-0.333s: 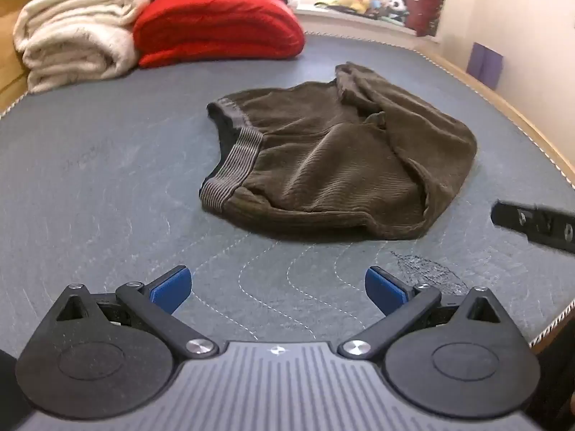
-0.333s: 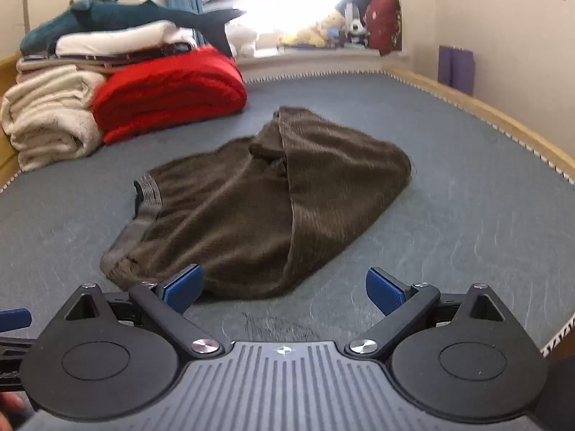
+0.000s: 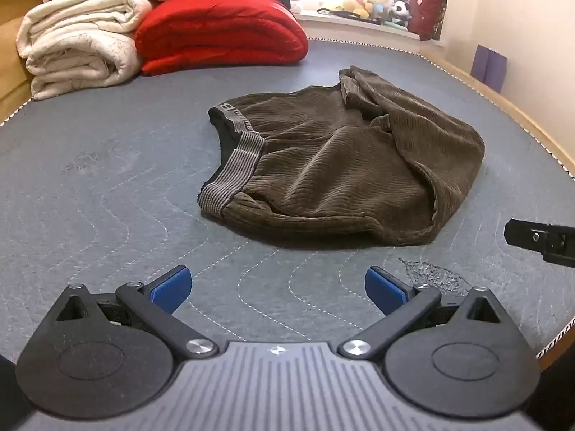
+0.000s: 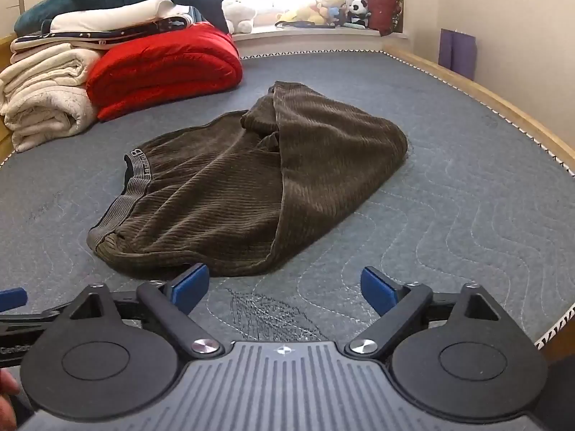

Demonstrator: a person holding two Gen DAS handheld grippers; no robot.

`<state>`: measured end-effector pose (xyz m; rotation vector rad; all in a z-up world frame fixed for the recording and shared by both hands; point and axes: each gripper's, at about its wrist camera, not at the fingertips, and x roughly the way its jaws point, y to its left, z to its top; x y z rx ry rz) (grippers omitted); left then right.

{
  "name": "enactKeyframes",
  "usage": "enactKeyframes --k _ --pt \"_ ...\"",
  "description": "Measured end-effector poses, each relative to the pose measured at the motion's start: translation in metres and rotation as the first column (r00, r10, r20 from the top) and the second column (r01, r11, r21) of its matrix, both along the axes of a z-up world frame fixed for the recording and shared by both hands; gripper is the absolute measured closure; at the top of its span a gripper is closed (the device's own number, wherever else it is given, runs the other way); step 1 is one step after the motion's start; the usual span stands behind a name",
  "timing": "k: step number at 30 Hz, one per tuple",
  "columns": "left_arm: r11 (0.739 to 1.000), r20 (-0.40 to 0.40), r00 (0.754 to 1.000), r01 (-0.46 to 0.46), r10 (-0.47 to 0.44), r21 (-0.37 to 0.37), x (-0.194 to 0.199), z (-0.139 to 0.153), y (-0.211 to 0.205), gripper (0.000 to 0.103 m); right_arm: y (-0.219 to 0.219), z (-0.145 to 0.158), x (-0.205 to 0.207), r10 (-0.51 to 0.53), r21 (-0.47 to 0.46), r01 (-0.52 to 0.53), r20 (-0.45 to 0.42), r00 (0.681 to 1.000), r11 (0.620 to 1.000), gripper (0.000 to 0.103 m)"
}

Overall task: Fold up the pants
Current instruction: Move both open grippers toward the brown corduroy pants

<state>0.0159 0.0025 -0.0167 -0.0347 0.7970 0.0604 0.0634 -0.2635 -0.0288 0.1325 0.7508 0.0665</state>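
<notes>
Brown corduroy pants (image 3: 334, 168) lie folded in a loose bundle on the grey quilted mat (image 3: 107, 186), grey striped waistband (image 3: 233, 168) at the left. They also show in the right wrist view (image 4: 251, 194). My left gripper (image 3: 278, 287) is open and empty, short of the pants' near edge. My right gripper (image 4: 284, 287) is open and empty, its left fingertip (image 4: 188, 283) close to the pants' near hem. The right gripper's finger (image 3: 539, 240) shows at the right edge of the left wrist view.
A red folded quilt (image 3: 219, 32) and cream blankets (image 3: 75, 46) are stacked at the back left. Plush toys (image 4: 323, 3) sit on the window sill. A wooden rim (image 4: 485, 93) borders the mat on the right.
Both grippers have risen and drawn back slightly from the pants. The pants have not moved.
</notes>
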Motion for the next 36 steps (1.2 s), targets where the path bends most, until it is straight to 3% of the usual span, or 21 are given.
enactKeyframes --k 9,13,19,27,32,36 --pt "1.0 0.031 0.999 -0.017 0.018 -0.022 0.001 -0.002 0.002 0.0 0.031 0.013 -0.025 0.07 -0.038 -0.068 0.045 0.997 0.997 0.04" --pt "0.999 0.051 0.998 -0.02 0.022 -0.047 -0.003 0.001 0.004 0.0 0.033 0.014 -0.026 0.081 -0.037 -0.079 0.056 0.995 0.996 0.04" --pt "0.999 0.15 0.989 0.003 0.004 -0.047 -0.011 0.007 -0.004 0.0 0.033 0.014 -0.027 0.072 -0.027 -0.07 0.06 0.996 0.997 0.04" --pt "0.996 0.155 0.984 0.087 -0.088 0.013 -0.01 0.012 -0.013 0.0 0.043 0.014 -0.026 0.077 -0.052 -0.071 0.124 0.989 0.996 0.04" --pt "0.997 0.109 0.992 0.07 -0.067 -0.029 -0.003 0.012 -0.001 0.0 0.047 0.014 -0.024 0.055 -0.053 -0.048 0.142 0.988 0.997 0.031" --pt "0.997 0.095 0.993 0.072 -0.07 -0.023 0.0 0.01 0.002 0.0 0.049 0.014 -0.023 0.037 -0.064 -0.028 0.149 0.988 0.998 0.031"
